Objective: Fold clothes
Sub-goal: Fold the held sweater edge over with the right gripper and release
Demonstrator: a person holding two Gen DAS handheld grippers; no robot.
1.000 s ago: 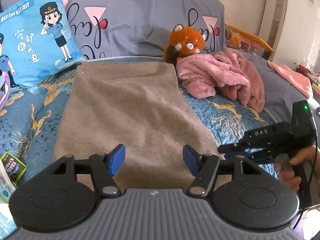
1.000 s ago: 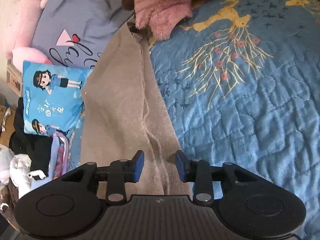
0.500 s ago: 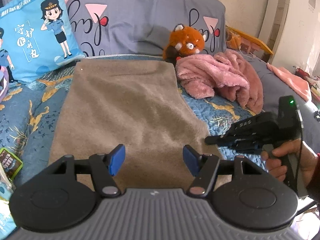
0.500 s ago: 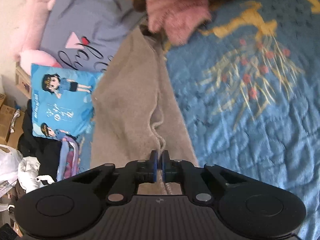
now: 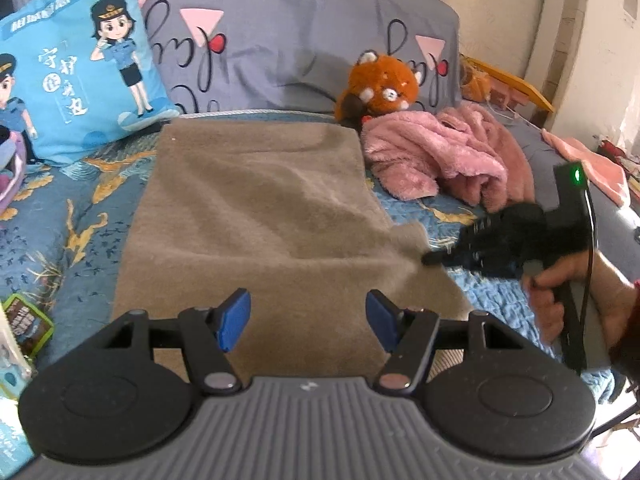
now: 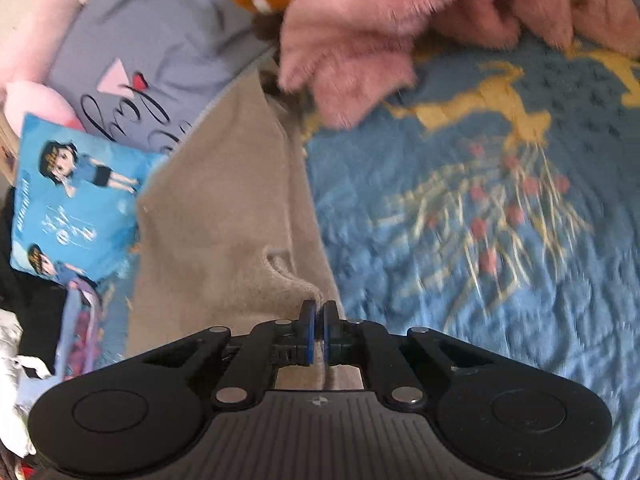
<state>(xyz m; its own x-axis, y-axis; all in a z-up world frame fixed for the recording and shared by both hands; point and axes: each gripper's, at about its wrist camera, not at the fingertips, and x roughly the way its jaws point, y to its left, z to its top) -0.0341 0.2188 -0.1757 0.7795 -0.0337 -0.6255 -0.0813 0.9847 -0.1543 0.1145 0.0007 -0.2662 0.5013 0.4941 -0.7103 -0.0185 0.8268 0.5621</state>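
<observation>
From my left wrist view, my left gripper (image 5: 308, 322) hangs spread wide above the brown towel (image 5: 256, 216) lying on the bed (image 5: 52, 216). From my right wrist view, my right gripper (image 6: 319, 330) is clenched on the towel's raised edge.

Right gripper (image 6: 319, 324) closed on brown cloth (image 5: 260, 216) edge, lifting it.

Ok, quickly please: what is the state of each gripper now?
Left gripper: open, holding nothing, above the brown towel.
Right gripper: closed on the right edge of the brown towel, lifting it a little.
</observation>
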